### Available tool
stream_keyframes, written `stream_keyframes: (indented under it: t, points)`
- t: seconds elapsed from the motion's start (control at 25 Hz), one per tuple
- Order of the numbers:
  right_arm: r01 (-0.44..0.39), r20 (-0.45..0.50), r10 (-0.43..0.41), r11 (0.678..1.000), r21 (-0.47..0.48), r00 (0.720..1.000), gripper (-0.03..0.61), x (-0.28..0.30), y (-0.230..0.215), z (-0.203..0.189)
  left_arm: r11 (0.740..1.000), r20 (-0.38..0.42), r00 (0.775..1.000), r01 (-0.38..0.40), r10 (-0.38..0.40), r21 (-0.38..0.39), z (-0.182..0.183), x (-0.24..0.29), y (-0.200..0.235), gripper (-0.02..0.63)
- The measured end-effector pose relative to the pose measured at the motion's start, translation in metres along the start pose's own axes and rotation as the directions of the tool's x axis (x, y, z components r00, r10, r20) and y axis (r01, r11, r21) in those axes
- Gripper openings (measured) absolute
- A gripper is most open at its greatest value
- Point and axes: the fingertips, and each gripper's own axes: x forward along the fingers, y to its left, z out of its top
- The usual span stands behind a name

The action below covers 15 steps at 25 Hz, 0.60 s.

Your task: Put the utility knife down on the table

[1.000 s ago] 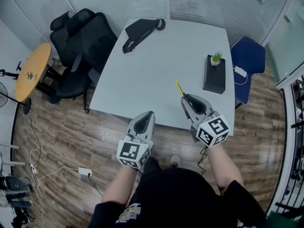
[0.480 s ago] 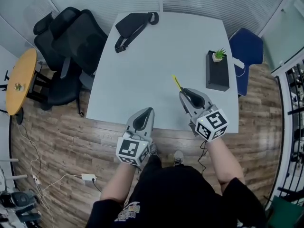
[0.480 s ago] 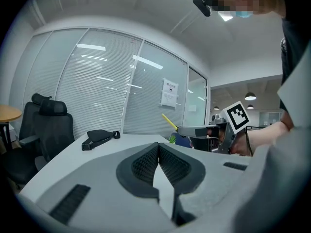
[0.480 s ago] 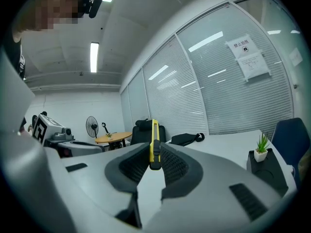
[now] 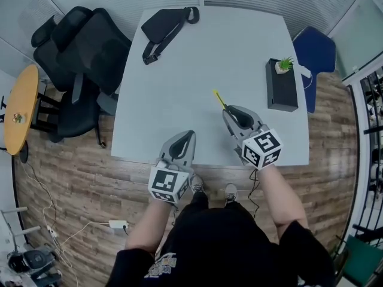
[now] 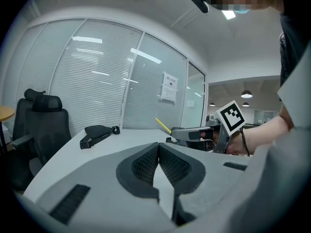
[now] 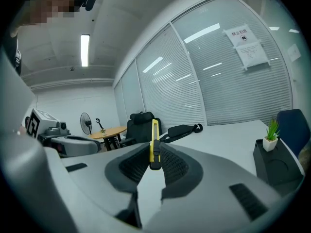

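My right gripper (image 5: 229, 110) is shut on a yellow utility knife (image 5: 219, 98), which sticks out forward past the jaws above the white table (image 5: 179, 82). In the right gripper view the knife (image 7: 154, 142) stands upright, pinched between the jaws of that gripper (image 7: 154, 160). My left gripper (image 5: 184, 138) hovers at the table's near edge, shut with nothing between its jaws. The left gripper view shows its closed jaws (image 6: 158, 152) and, to the right, the knife (image 6: 163, 125) in the right gripper (image 6: 176, 133).
A black waist bag (image 5: 164, 28) lies at the table's far left. A black box (image 5: 282, 87) carrying a small potted plant (image 5: 284, 64) stands at the right edge. Black office chairs (image 5: 78, 52) crowd the left side; a blue chair (image 5: 314, 52) is at the right.
Both grippers have held their places relative to each other. The view has shifted slightly, with the table now sitting a little further left and nearer.
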Motion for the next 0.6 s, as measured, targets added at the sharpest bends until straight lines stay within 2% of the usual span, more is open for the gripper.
stream_keyframes:
  t: [0.36, 0.6]
  points:
    - [0.055, -0.128, -0.051, 0.998, 0.027, 0.991, 0.069, 0.047, -0.015, -0.058, 0.999, -0.05, 0.998, 0.028, -0.029, -0.016, -0.023, 0.012, 0.031, 0.005]
    - [0.093, -0.24, -0.082, 0.995, 0.033, 0.967, 0.069, 0.067, -0.031, -0.106, 0.998, -0.085, 0.995, 0.045, -0.047, -0.033, -0.04, 0.02, 0.041, 0.005]
